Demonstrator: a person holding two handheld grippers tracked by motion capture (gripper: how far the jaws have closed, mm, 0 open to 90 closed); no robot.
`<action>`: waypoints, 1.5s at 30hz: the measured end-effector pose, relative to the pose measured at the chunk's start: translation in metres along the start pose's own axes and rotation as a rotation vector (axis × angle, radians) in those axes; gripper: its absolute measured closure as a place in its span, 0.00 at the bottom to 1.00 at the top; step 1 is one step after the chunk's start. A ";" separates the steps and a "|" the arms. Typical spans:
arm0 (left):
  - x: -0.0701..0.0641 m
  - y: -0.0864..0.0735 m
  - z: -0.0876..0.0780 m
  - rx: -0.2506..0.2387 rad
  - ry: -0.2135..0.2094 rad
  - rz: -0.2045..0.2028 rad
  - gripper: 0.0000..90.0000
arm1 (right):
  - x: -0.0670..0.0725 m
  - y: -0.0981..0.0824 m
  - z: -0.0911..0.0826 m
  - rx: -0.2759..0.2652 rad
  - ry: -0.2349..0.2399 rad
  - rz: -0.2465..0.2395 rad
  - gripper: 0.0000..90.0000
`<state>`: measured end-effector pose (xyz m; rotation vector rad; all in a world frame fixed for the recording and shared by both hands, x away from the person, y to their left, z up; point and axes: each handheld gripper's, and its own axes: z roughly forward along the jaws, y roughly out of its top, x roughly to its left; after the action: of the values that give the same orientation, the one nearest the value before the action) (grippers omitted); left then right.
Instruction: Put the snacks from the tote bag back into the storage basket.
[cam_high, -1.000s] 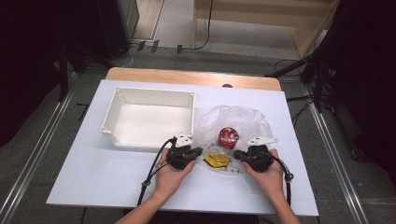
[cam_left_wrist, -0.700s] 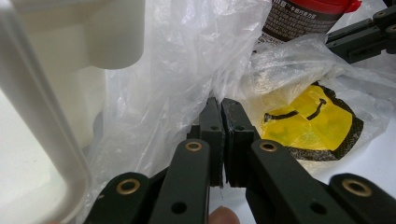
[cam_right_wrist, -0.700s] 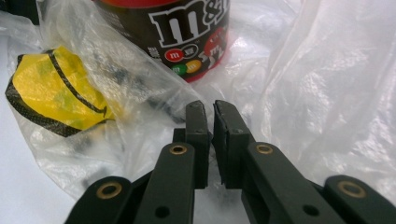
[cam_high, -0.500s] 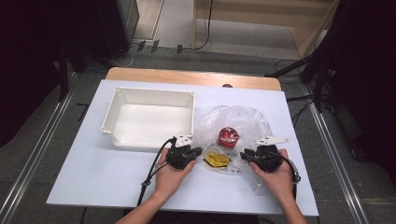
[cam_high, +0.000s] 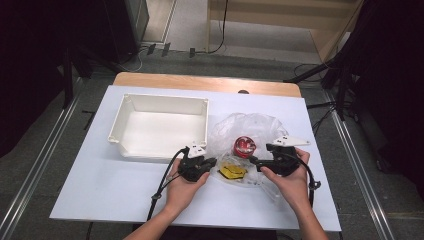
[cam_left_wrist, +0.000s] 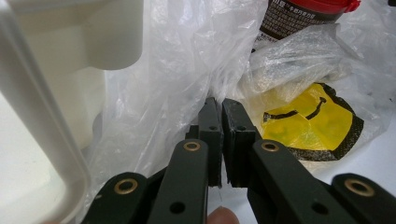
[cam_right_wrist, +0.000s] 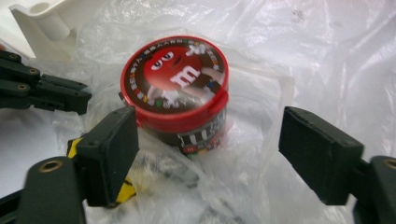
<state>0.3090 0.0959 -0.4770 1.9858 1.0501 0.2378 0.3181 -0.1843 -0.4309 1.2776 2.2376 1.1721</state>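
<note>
Two grippers at the bag (cam_high: 252, 131), right of the bin (cam_high: 159, 125). Left gripper (cam_left_wrist: 222, 109) pinched tight on bag's edge. Right gripper (cam_right_wrist: 208, 154) just opened wide, jaws either side of the red tub (cam_right_wrist: 176, 81) w/o touching; yellow pack (cam_left_wrist: 308, 121) lies in the bag nr the tub

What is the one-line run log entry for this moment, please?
left gripper: shut on bag | right gripper: open, jaws just opened | can: upright in bag
</note>
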 end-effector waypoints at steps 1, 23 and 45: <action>0.000 0.000 0.000 0.000 0.000 0.000 0.98 | 0.002 0.002 0.002 0.001 -0.004 0.001 0.21; 0.000 0.000 0.000 0.000 0.002 0.004 0.98 | 0.018 0.026 0.042 0.093 0.004 0.038 0.16; 0.000 0.000 -0.001 -0.001 -0.002 0.002 0.98 | 0.020 0.021 0.058 0.146 -0.030 0.091 0.24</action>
<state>0.3089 0.0966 -0.4768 1.9859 1.0471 0.2372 0.3540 -0.1333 -0.4480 1.4576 2.3013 1.0280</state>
